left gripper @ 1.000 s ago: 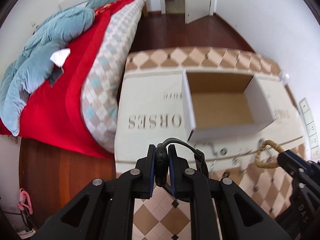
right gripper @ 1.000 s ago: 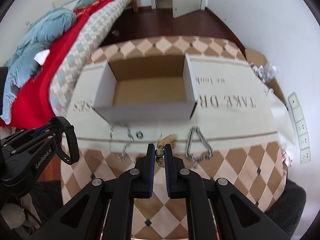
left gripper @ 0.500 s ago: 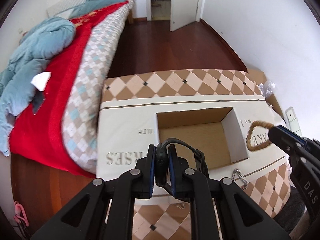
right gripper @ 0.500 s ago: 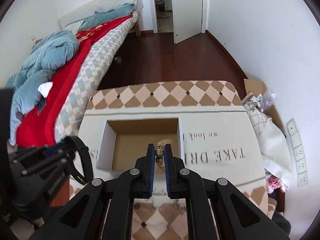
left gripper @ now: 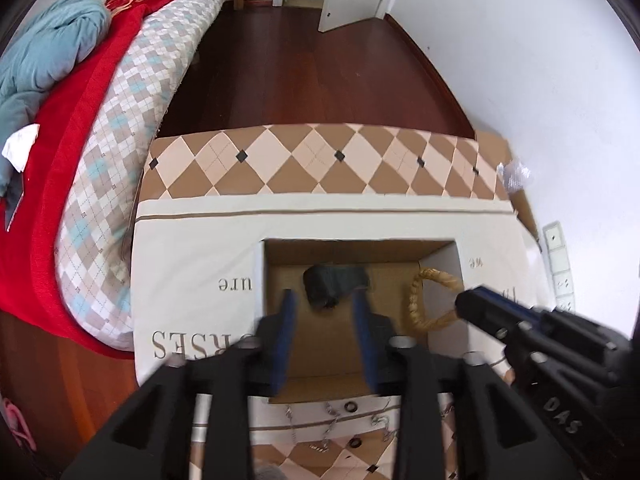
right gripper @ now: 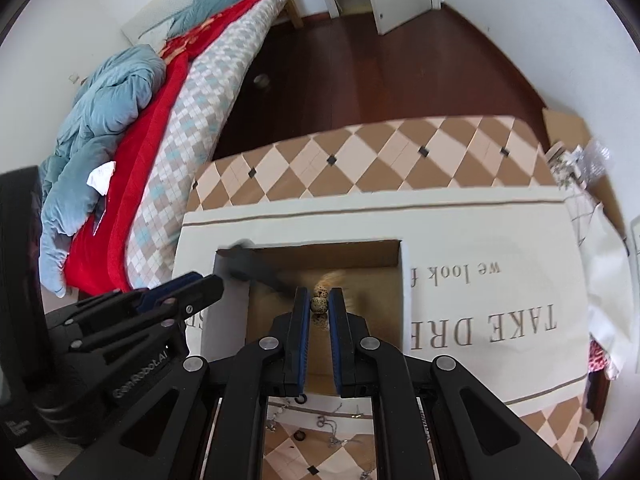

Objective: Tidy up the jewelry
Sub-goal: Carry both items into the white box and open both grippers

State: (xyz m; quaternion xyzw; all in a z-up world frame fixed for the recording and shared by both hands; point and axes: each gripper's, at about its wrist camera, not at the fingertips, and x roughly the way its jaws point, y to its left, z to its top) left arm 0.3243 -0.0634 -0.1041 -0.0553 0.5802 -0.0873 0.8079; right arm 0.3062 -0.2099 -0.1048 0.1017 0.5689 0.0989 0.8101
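Note:
An open cardboard box (left gripper: 259,276) sits on the patterned tablecloth; it also shows in the right wrist view (right gripper: 404,264). My left gripper (left gripper: 325,300) is open above the box, and a black bracelet (left gripper: 334,282), blurred, is falling free inside it. My right gripper (right gripper: 319,304) is shut on a tan beaded bracelet (right gripper: 320,303) and holds it over the box. In the left wrist view this bracelet (left gripper: 420,300) hangs as a loop from the right gripper's tip.
Several silver chains and small rings (left gripper: 352,406) lie on the cloth in front of the box, also in the right wrist view (right gripper: 324,424). A bed with red and blue covers (left gripper: 72,120) stands at the left. A wall (left gripper: 540,80) is at the right.
Both grippers moved forward over the box. My left gripper opened and let go of the black bracelet, which now drops into the box. The right gripper keeps hold of the tan bracelet.

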